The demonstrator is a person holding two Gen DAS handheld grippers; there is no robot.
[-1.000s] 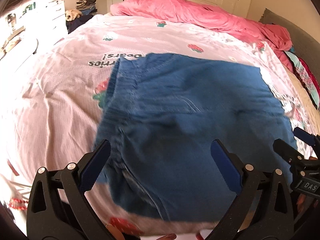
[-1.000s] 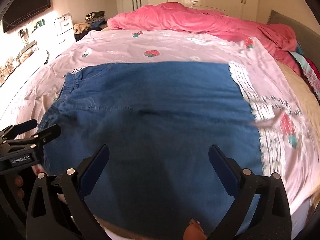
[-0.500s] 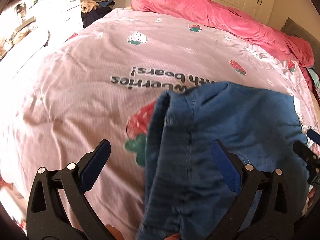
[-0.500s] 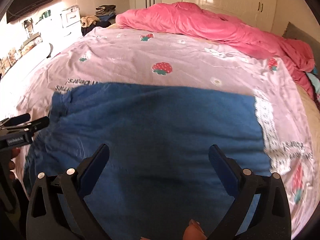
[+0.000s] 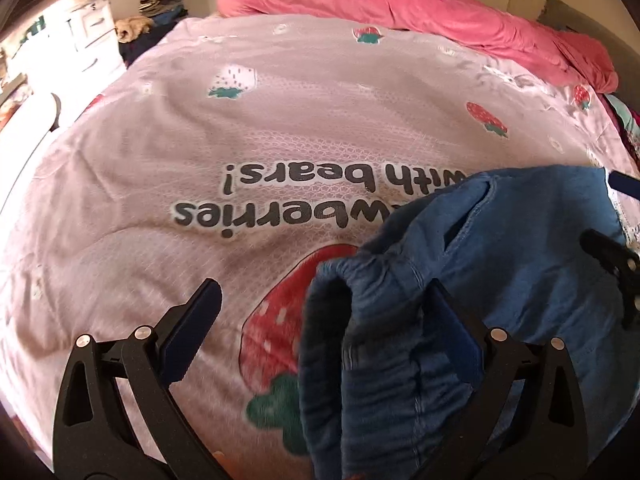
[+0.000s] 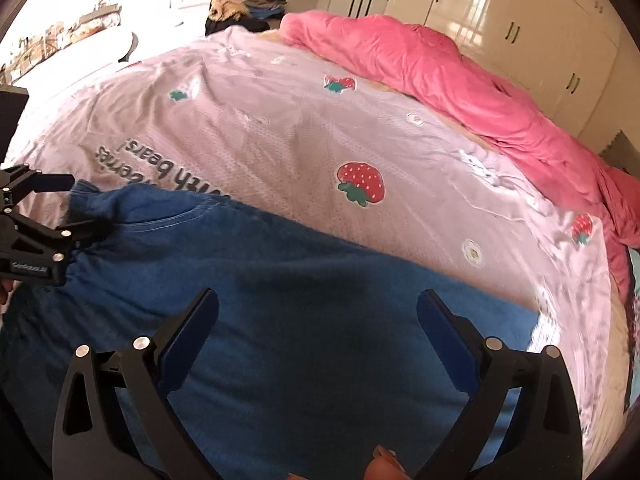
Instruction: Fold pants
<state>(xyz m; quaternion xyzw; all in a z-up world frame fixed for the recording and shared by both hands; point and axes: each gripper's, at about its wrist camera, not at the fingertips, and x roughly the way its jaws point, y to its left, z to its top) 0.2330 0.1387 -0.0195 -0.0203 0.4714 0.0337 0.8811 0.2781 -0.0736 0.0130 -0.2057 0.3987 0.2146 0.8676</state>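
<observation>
Blue denim pants (image 6: 304, 312) lie across the near part of a pink strawberry-print bedspread (image 6: 320, 140). In the left wrist view their bunched waistband end (image 5: 400, 320) rises between my fingers and covers the right finger. My left gripper (image 5: 324, 312) is open around that bunched end. It also shows at the left edge of the right wrist view (image 6: 76, 204), jaws around the waistband corner. My right gripper (image 6: 318, 316) is open over the flat middle of the pants, holding nothing. Its tips show at the right edge of the left wrist view (image 5: 612, 216).
A crumpled pink duvet (image 6: 440, 68) lies along the far side of the bed. White wardrobes (image 6: 500, 12) stand behind it. A white dresser (image 5: 92, 36) and piled clothes (image 6: 256, 4) are at far left. The bedspread (image 5: 240, 120) shows bare beyond the pants.
Both grippers have moved forward and left over the bed. The waistband end, flat a second ago, is now bunched and raised between my left fingers. Both stay open.
</observation>
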